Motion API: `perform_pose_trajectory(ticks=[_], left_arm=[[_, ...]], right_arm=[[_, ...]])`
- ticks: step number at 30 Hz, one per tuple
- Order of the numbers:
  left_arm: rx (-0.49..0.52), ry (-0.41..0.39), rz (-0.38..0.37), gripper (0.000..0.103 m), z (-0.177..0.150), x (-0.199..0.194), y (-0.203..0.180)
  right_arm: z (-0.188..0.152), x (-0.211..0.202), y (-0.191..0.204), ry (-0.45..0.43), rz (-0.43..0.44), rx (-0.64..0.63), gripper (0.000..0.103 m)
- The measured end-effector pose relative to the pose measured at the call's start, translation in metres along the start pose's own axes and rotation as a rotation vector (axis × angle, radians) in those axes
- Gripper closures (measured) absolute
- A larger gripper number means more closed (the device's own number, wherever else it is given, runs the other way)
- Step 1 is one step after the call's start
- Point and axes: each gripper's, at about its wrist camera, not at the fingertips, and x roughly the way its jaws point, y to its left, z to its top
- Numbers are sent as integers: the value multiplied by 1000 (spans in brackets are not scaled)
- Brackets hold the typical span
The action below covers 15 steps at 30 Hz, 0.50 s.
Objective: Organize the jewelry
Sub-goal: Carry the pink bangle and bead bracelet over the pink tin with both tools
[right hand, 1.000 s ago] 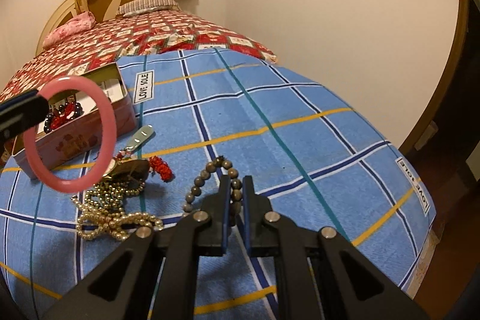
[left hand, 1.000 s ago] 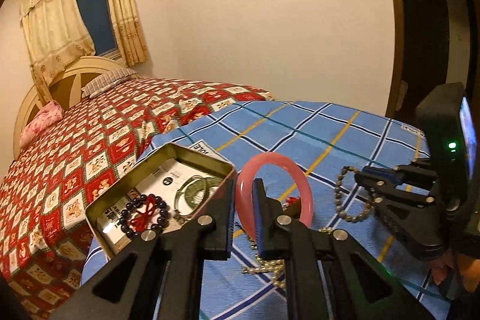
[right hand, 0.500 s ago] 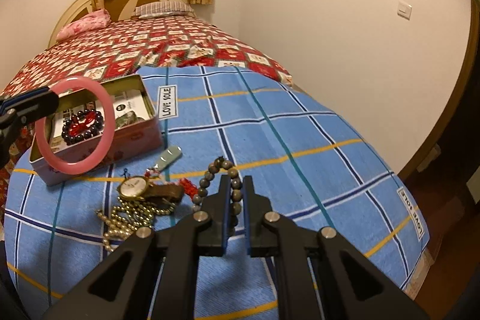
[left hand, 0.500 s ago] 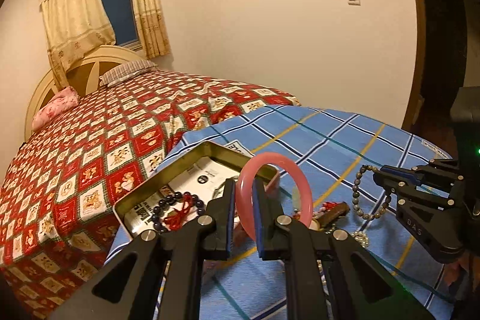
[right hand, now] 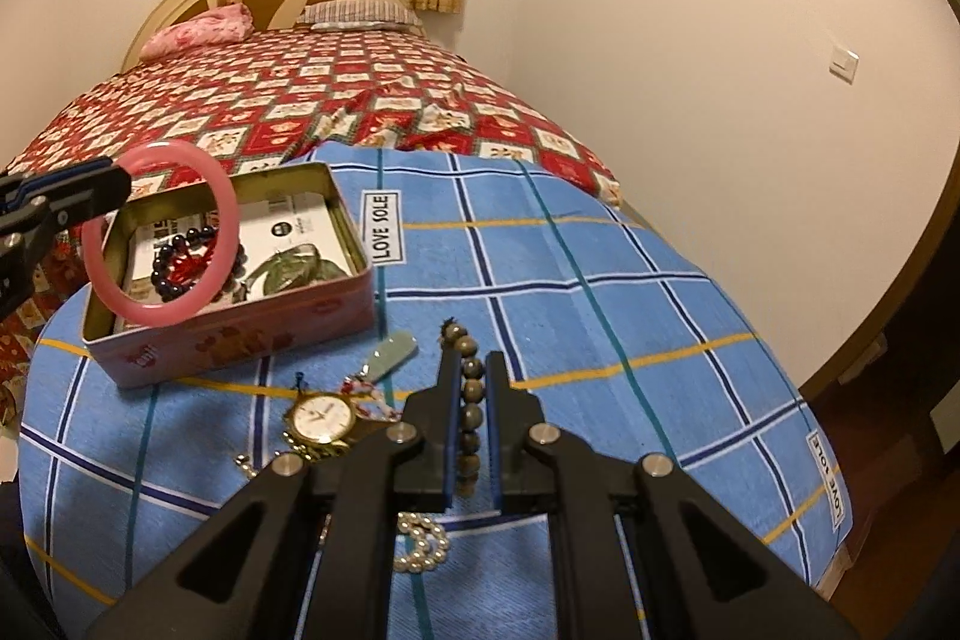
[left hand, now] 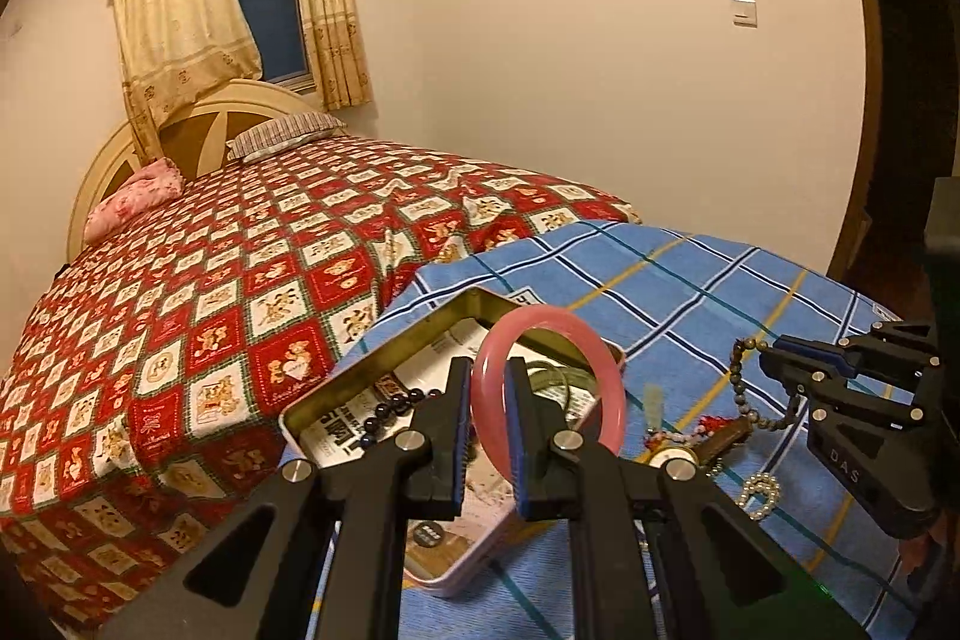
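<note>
My left gripper [left hand: 487, 370] is shut on a pink bangle [left hand: 609, 388] and holds it upright above the open pink tin [left hand: 384, 358]. The bangle [right hand: 225, 208] also shows in the right wrist view, over the tin [right hand: 240, 328]. The tin holds a dark bead bracelet with a red tassel [right hand: 180, 268] and a green bangle [right hand: 288, 268]. My right gripper [right hand: 474, 358] is shut on a brown bead bracelet [right hand: 471, 388], lifted off the cloth; it also shows in the left wrist view [left hand: 774, 358].
On the blue checked cloth [right hand: 600, 292] lie a gold watch [right hand: 318, 415], a jade pendant [right hand: 393, 355], a red cord and a pearl chain [right hand: 423, 544]. The red patterned bed [left hand: 240, 280] lies beyond. The cloth's edge drops off at right.
My left gripper has carried the pink bangle leftward until it is above the tin. My right gripper has lifted the brown bead bracelet off the cloth.
</note>
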Motion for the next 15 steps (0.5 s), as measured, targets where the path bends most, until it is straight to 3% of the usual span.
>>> perform_pose_trajectory(ticks=[15], left_arm=[[-25,-19,52,93,11,-2,33]], right_arm=[[23,6,31,-26,45,-53,94]])
